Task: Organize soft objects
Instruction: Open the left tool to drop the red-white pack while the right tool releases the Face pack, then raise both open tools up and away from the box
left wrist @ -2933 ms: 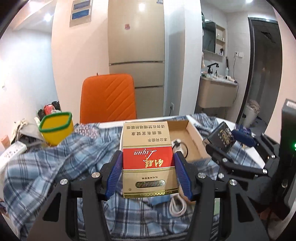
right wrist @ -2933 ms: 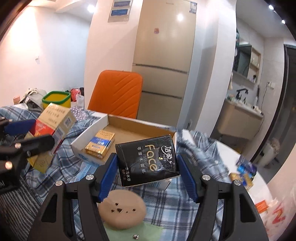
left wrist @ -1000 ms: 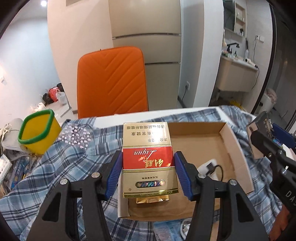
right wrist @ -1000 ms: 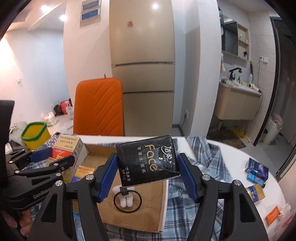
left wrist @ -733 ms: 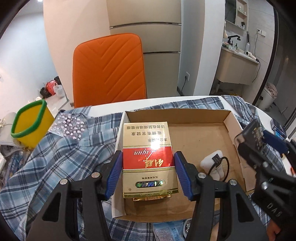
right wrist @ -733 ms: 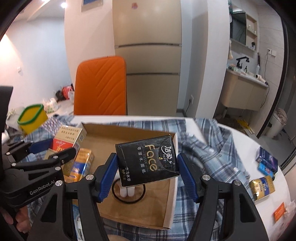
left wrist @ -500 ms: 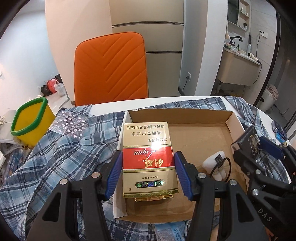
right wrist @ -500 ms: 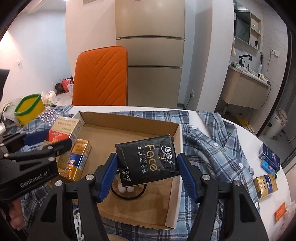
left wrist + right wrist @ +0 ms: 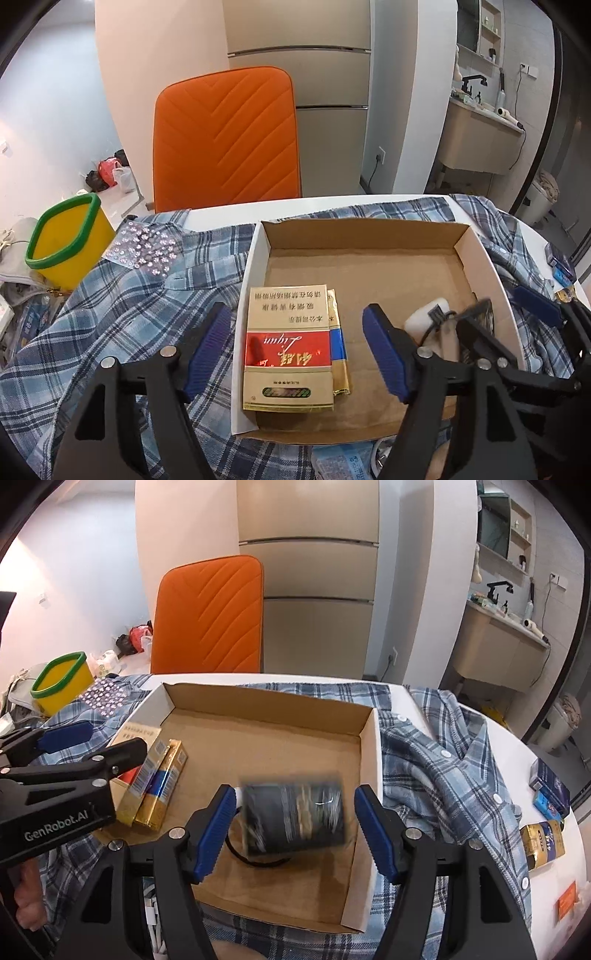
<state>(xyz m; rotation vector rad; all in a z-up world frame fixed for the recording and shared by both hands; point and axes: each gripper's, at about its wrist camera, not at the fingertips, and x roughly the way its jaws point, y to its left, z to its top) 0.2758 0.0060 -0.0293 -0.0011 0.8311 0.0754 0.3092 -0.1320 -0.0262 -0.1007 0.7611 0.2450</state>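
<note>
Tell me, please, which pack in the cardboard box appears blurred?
The black tissue pack between the opening right gripper jaws; the gold-and-red carton and gold-and-blue pack look sharp.

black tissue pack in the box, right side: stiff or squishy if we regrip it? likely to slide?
The black tissue pack is blurred, so this is tentative. It looks like a film-wrapped soft pack, so it would probably squash under the pads rather than resist. The glossy wrap may slip. It seems flat-sided, unlikely to roll, though it sits partly on a coiled cable and may rock.
</note>
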